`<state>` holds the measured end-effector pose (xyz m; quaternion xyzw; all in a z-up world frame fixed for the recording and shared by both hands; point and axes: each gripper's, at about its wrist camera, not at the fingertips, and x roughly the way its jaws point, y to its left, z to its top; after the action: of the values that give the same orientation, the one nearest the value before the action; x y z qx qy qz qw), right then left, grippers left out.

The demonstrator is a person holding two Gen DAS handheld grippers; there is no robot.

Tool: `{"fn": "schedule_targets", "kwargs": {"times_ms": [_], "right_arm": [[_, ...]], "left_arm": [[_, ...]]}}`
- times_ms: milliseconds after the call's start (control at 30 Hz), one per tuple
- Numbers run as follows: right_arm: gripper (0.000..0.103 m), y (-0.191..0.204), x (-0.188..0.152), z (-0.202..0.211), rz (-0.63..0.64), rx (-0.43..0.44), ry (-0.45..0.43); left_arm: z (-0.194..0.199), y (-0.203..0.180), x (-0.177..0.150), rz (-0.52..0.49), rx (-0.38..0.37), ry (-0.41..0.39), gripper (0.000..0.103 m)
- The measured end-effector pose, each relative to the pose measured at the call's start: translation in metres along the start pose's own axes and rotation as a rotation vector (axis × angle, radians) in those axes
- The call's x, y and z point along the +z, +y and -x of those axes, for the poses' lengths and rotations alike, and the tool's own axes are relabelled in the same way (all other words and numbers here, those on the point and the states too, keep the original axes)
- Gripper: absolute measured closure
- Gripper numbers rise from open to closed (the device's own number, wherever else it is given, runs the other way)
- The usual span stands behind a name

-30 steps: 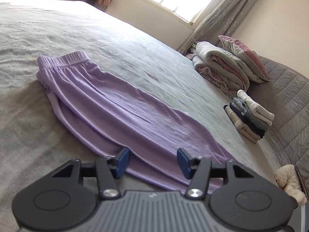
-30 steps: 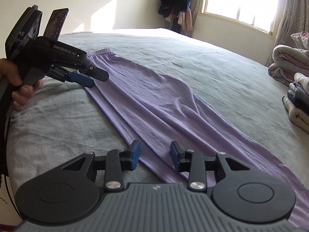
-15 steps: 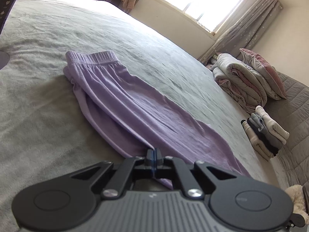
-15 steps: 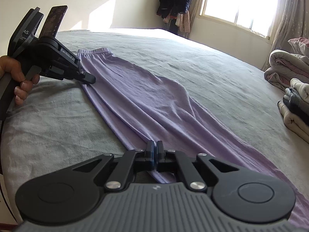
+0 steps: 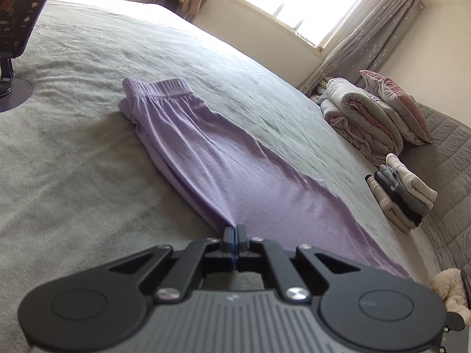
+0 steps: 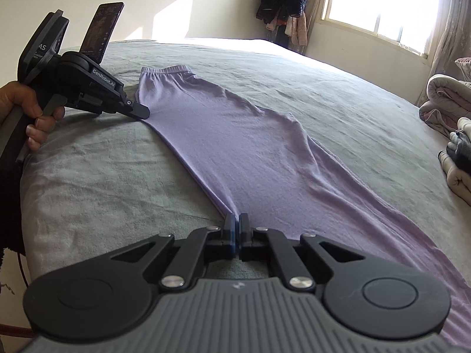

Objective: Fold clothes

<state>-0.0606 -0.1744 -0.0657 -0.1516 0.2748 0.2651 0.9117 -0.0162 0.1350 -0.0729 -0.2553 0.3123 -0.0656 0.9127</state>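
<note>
Lilac trousers [image 5: 223, 173] lie folded lengthwise (elastic waistband at the far end), stretched flat along the bed

The trousers [image 6: 235, 147] lie flat along the bed [image 6: 103, 182], waistband at the far end. The left gripper [image 6: 142, 113] pinches their near edge close to the waistband; the right gripper [image 6: 236, 223] pinches the same edge further down. A stack of folded clothes [image 5: 400, 191] sits to the right, with rolled bedding [image 5: 362, 117] and a pillow [image 5: 397, 103] behind it.
</note>
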Motion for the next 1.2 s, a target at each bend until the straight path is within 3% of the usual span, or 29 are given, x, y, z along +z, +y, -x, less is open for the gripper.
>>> {"fn": "schedule_targets", "kwargs": {"times_ms": [67, 100, 233, 267, 300, 333, 567, 933, 1200], "right_arm": [[0.098, 0.0, 0.001, 0.0, -0.015, 0.001, -0.004], [0.091, 0.0, 0.001, 0.001, -0.021, 0.001, -0.007], [0.082, -0.004, 0.0, 0.006, -0.045, -0.006, -0.024], [0.075, -0.006, -0.001, 0.009, -0.056, -0.005, -0.031], [0.067, -0.008, -0.002, 0.012, -0.066, -0.003, -0.038], [0.065, -0.01, -0.002, 0.015, -0.077, -0.002, -0.046], [0.065, -0.028, -0.016, 0.039, -0.113, -0.034, -0.066], [0.069, -0.068, -0.05, 0.078, -0.187, -0.167, -0.052], [0.07, -0.08, -0.072, 0.094, -0.124, -0.26, 0.001]], "left_arm": [[0.001, -0.002, 0.001, -0.015, 0.007, -0.001, 0.1], [0.002, -0.003, 0.001, -0.022, 0.01, -0.001, 0.099], [0.003, -0.02, -0.002, -0.101, -0.01, -0.004, 0.066], [0.003, -0.026, -0.004, -0.128, -0.021, -0.003, 0.062], [0.002, -0.032, -0.006, -0.156, -0.032, -0.003, 0.062], [0.002, -0.037, -0.008, -0.183, -0.043, -0.003, 0.061], [0.0, -0.078, -0.023, -0.377, -0.119, -0.001, 0.058], [-0.026, -0.155, -0.077, -0.697, -0.317, 0.128, 0.058], [-0.035, -0.211, -0.109, -0.862, -0.421, 0.172, 0.058]]}}
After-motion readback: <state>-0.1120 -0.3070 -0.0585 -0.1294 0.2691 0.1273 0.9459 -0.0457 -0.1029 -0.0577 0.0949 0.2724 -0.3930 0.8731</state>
